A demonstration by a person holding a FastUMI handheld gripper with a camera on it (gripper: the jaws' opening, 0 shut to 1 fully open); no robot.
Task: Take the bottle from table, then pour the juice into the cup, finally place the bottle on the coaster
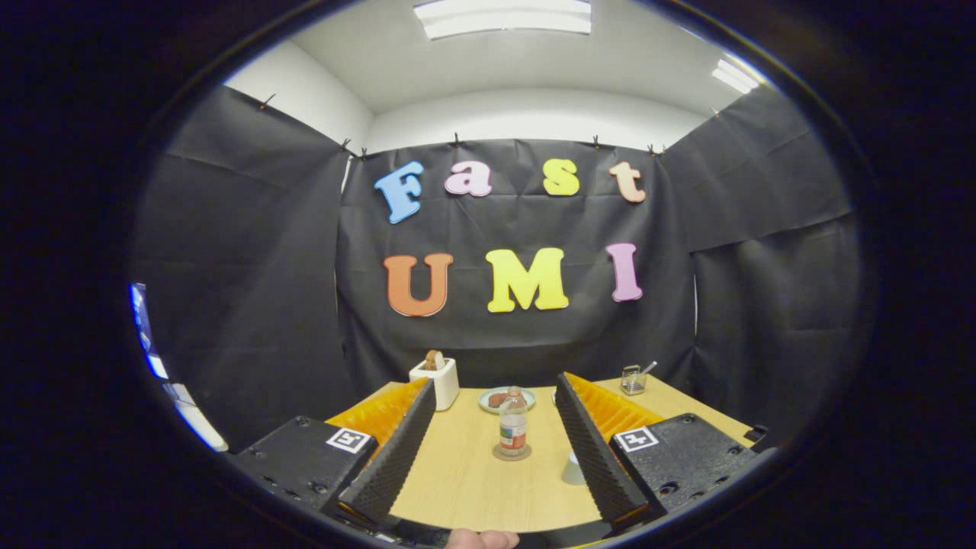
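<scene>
Tongs (496,393) spread wide, holding nothing.
I see the bottle (513,427) upright on the coaster (512,454), cup (573,468) beside the right finger.

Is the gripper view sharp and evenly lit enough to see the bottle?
Gripper view: ceiling lights glare overhead, but the table is evenly lit; the bottle on its coaster is small yet sharp, between the open gripper's fingers; fisheye bends the walls.
</scene>
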